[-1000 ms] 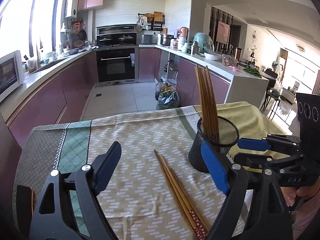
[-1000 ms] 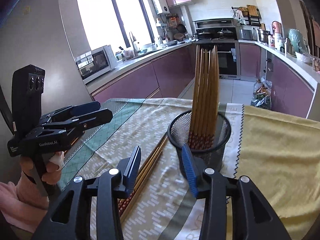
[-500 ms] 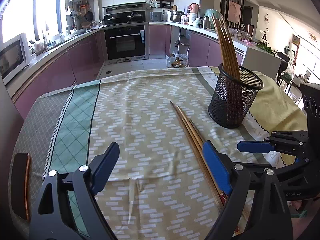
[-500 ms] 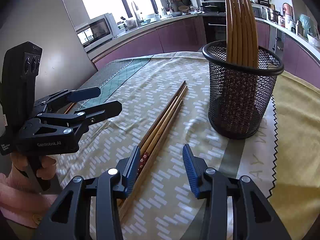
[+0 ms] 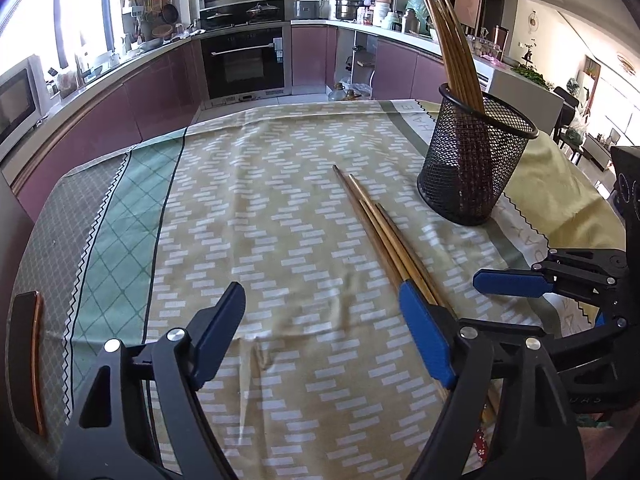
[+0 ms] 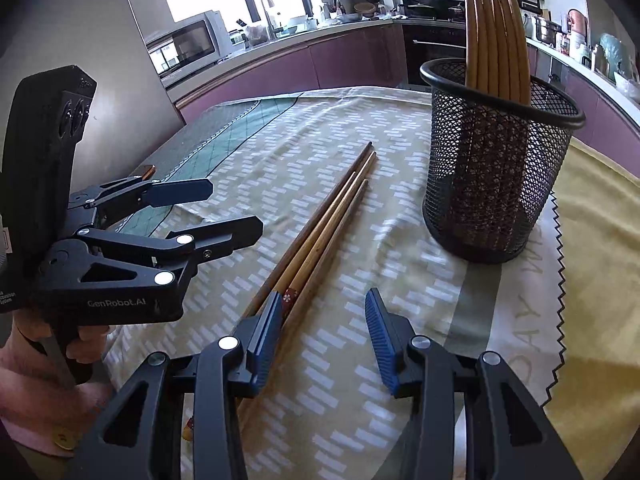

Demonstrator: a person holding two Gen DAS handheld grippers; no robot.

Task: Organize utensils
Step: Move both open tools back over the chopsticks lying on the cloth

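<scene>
A black mesh holder (image 5: 474,160) (image 6: 496,160) stands on the tablecloth with several wooden chopsticks (image 5: 452,44) (image 6: 494,36) upright in it. Several loose chopsticks (image 5: 380,232) (image 6: 324,232) lie side by side on the cloth, left of the holder. My left gripper (image 5: 322,334) is open and empty, low over the cloth, its right finger over the chopsticks' near ends; it also shows in the right wrist view (image 6: 208,208). My right gripper (image 6: 320,336) is open and empty just above the chopsticks' decorated ends; it also shows in the left wrist view (image 5: 508,284).
The patterned tablecloth (image 5: 260,220) covers the table, with a yellow cloth (image 6: 600,260) on the right. A dark phone-like slab (image 5: 26,360) lies at the table's left edge. Kitchen counters and an oven (image 5: 244,60) are beyond.
Both grippers have pulled back from the holder and dropped lower toward the near ends of the loose chopsticks. Both stay open and empty.
</scene>
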